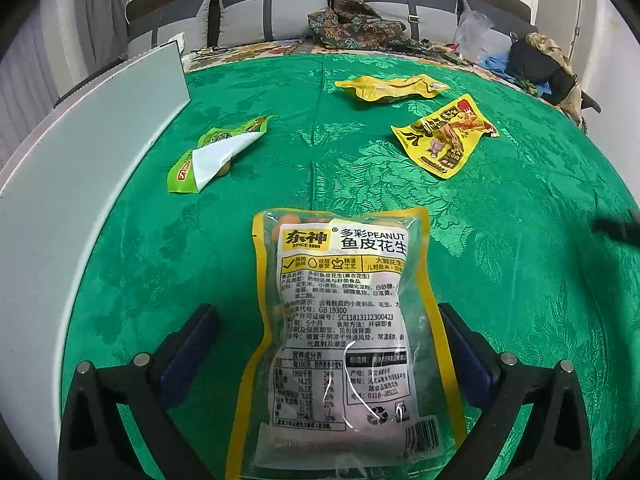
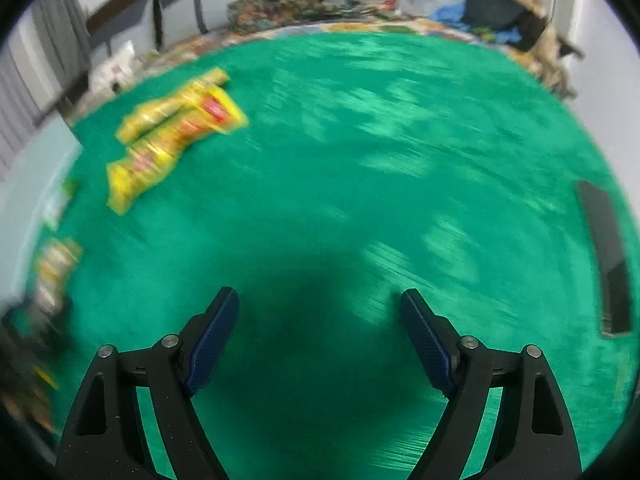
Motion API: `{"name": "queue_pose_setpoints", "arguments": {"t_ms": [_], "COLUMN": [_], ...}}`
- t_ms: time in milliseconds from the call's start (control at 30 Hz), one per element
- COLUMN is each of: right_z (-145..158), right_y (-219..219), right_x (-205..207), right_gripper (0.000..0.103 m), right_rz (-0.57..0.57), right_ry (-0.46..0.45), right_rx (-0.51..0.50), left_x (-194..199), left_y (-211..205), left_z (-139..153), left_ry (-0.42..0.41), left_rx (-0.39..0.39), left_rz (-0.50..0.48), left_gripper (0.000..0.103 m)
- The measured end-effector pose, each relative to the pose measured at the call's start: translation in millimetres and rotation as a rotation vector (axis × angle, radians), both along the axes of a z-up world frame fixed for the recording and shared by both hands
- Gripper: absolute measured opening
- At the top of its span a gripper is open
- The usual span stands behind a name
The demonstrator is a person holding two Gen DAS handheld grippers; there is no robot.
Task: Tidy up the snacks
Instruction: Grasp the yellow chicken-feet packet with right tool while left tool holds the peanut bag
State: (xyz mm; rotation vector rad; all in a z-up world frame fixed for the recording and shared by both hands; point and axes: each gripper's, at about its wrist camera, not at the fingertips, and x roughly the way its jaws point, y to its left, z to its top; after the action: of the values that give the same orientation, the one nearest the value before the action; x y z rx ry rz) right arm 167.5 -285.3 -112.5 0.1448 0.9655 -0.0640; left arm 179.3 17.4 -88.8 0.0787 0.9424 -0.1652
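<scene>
A clear, yellow-edged bag of coated peanuts (image 1: 340, 332) lies label up on the green tablecloth (image 1: 500, 264). My left gripper (image 1: 328, 316) stands open around it, both blue pads clear of the bag's sides. Farther off lie a green and white packet (image 1: 208, 156), a flat yellow packet (image 1: 392, 87) and a yellow printed packet (image 1: 444, 136). In the blurred right wrist view my right gripper (image 2: 320, 300) hangs open over bare green cloth (image 2: 380, 168) with nothing between its fingers. Two yellow packets (image 2: 172, 132) show at its upper left.
A pale grey panel (image 1: 80, 168) runs along the left side of the table. A dark flat object (image 2: 606, 256) lies near the right edge. Behind the table stand a sofa with grey cushions (image 1: 272, 12), patterned fabric (image 1: 356, 24) and piled clothes (image 1: 536, 64).
</scene>
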Motion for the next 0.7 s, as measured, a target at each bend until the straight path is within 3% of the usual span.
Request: {"name": "queue_pose_setpoints", "arguments": {"t_ms": [133,200,367,533,633,700], "right_z": [11.9,11.7,0.9,-2.5,-10.8,-14.6], "right_y": [35.6,40.8,54.7,94.5,121.1,132.3], "right_x": [57.9,91.0,150.9,187.2,193.3,183.0], "right_gripper": [0.085,0.085,0.085,0.086,0.087,0.085], "right_rz": [0.018,-0.025,-0.093,-0.090,-0.025,0.049], "right_ry": [0.025,0.041,0.118,0.156,0.181,0.139], "right_rx": [0.156,0.228,0.274,0.136,-0.049,-0.141], "left_x": [0.0,0.1,-0.1,-0.1,0.0,0.0], "left_y": [0.0,0.0,-0.1,-0.2,-0.3,-0.3], "left_z": [0.0,0.0,-0.1,-0.1,0.1,0.3], "left_ry": [0.000,0.000,0.000,0.000,0.000,0.000], "left_rx": [0.000,-0.001,0.000,-0.001,-0.001,-0.001], "left_rz": [0.000,0.000,-0.001,-0.001,-0.001,-0.001], "left_gripper": [0.103,0.103,0.103,0.103,0.103,0.103]}}
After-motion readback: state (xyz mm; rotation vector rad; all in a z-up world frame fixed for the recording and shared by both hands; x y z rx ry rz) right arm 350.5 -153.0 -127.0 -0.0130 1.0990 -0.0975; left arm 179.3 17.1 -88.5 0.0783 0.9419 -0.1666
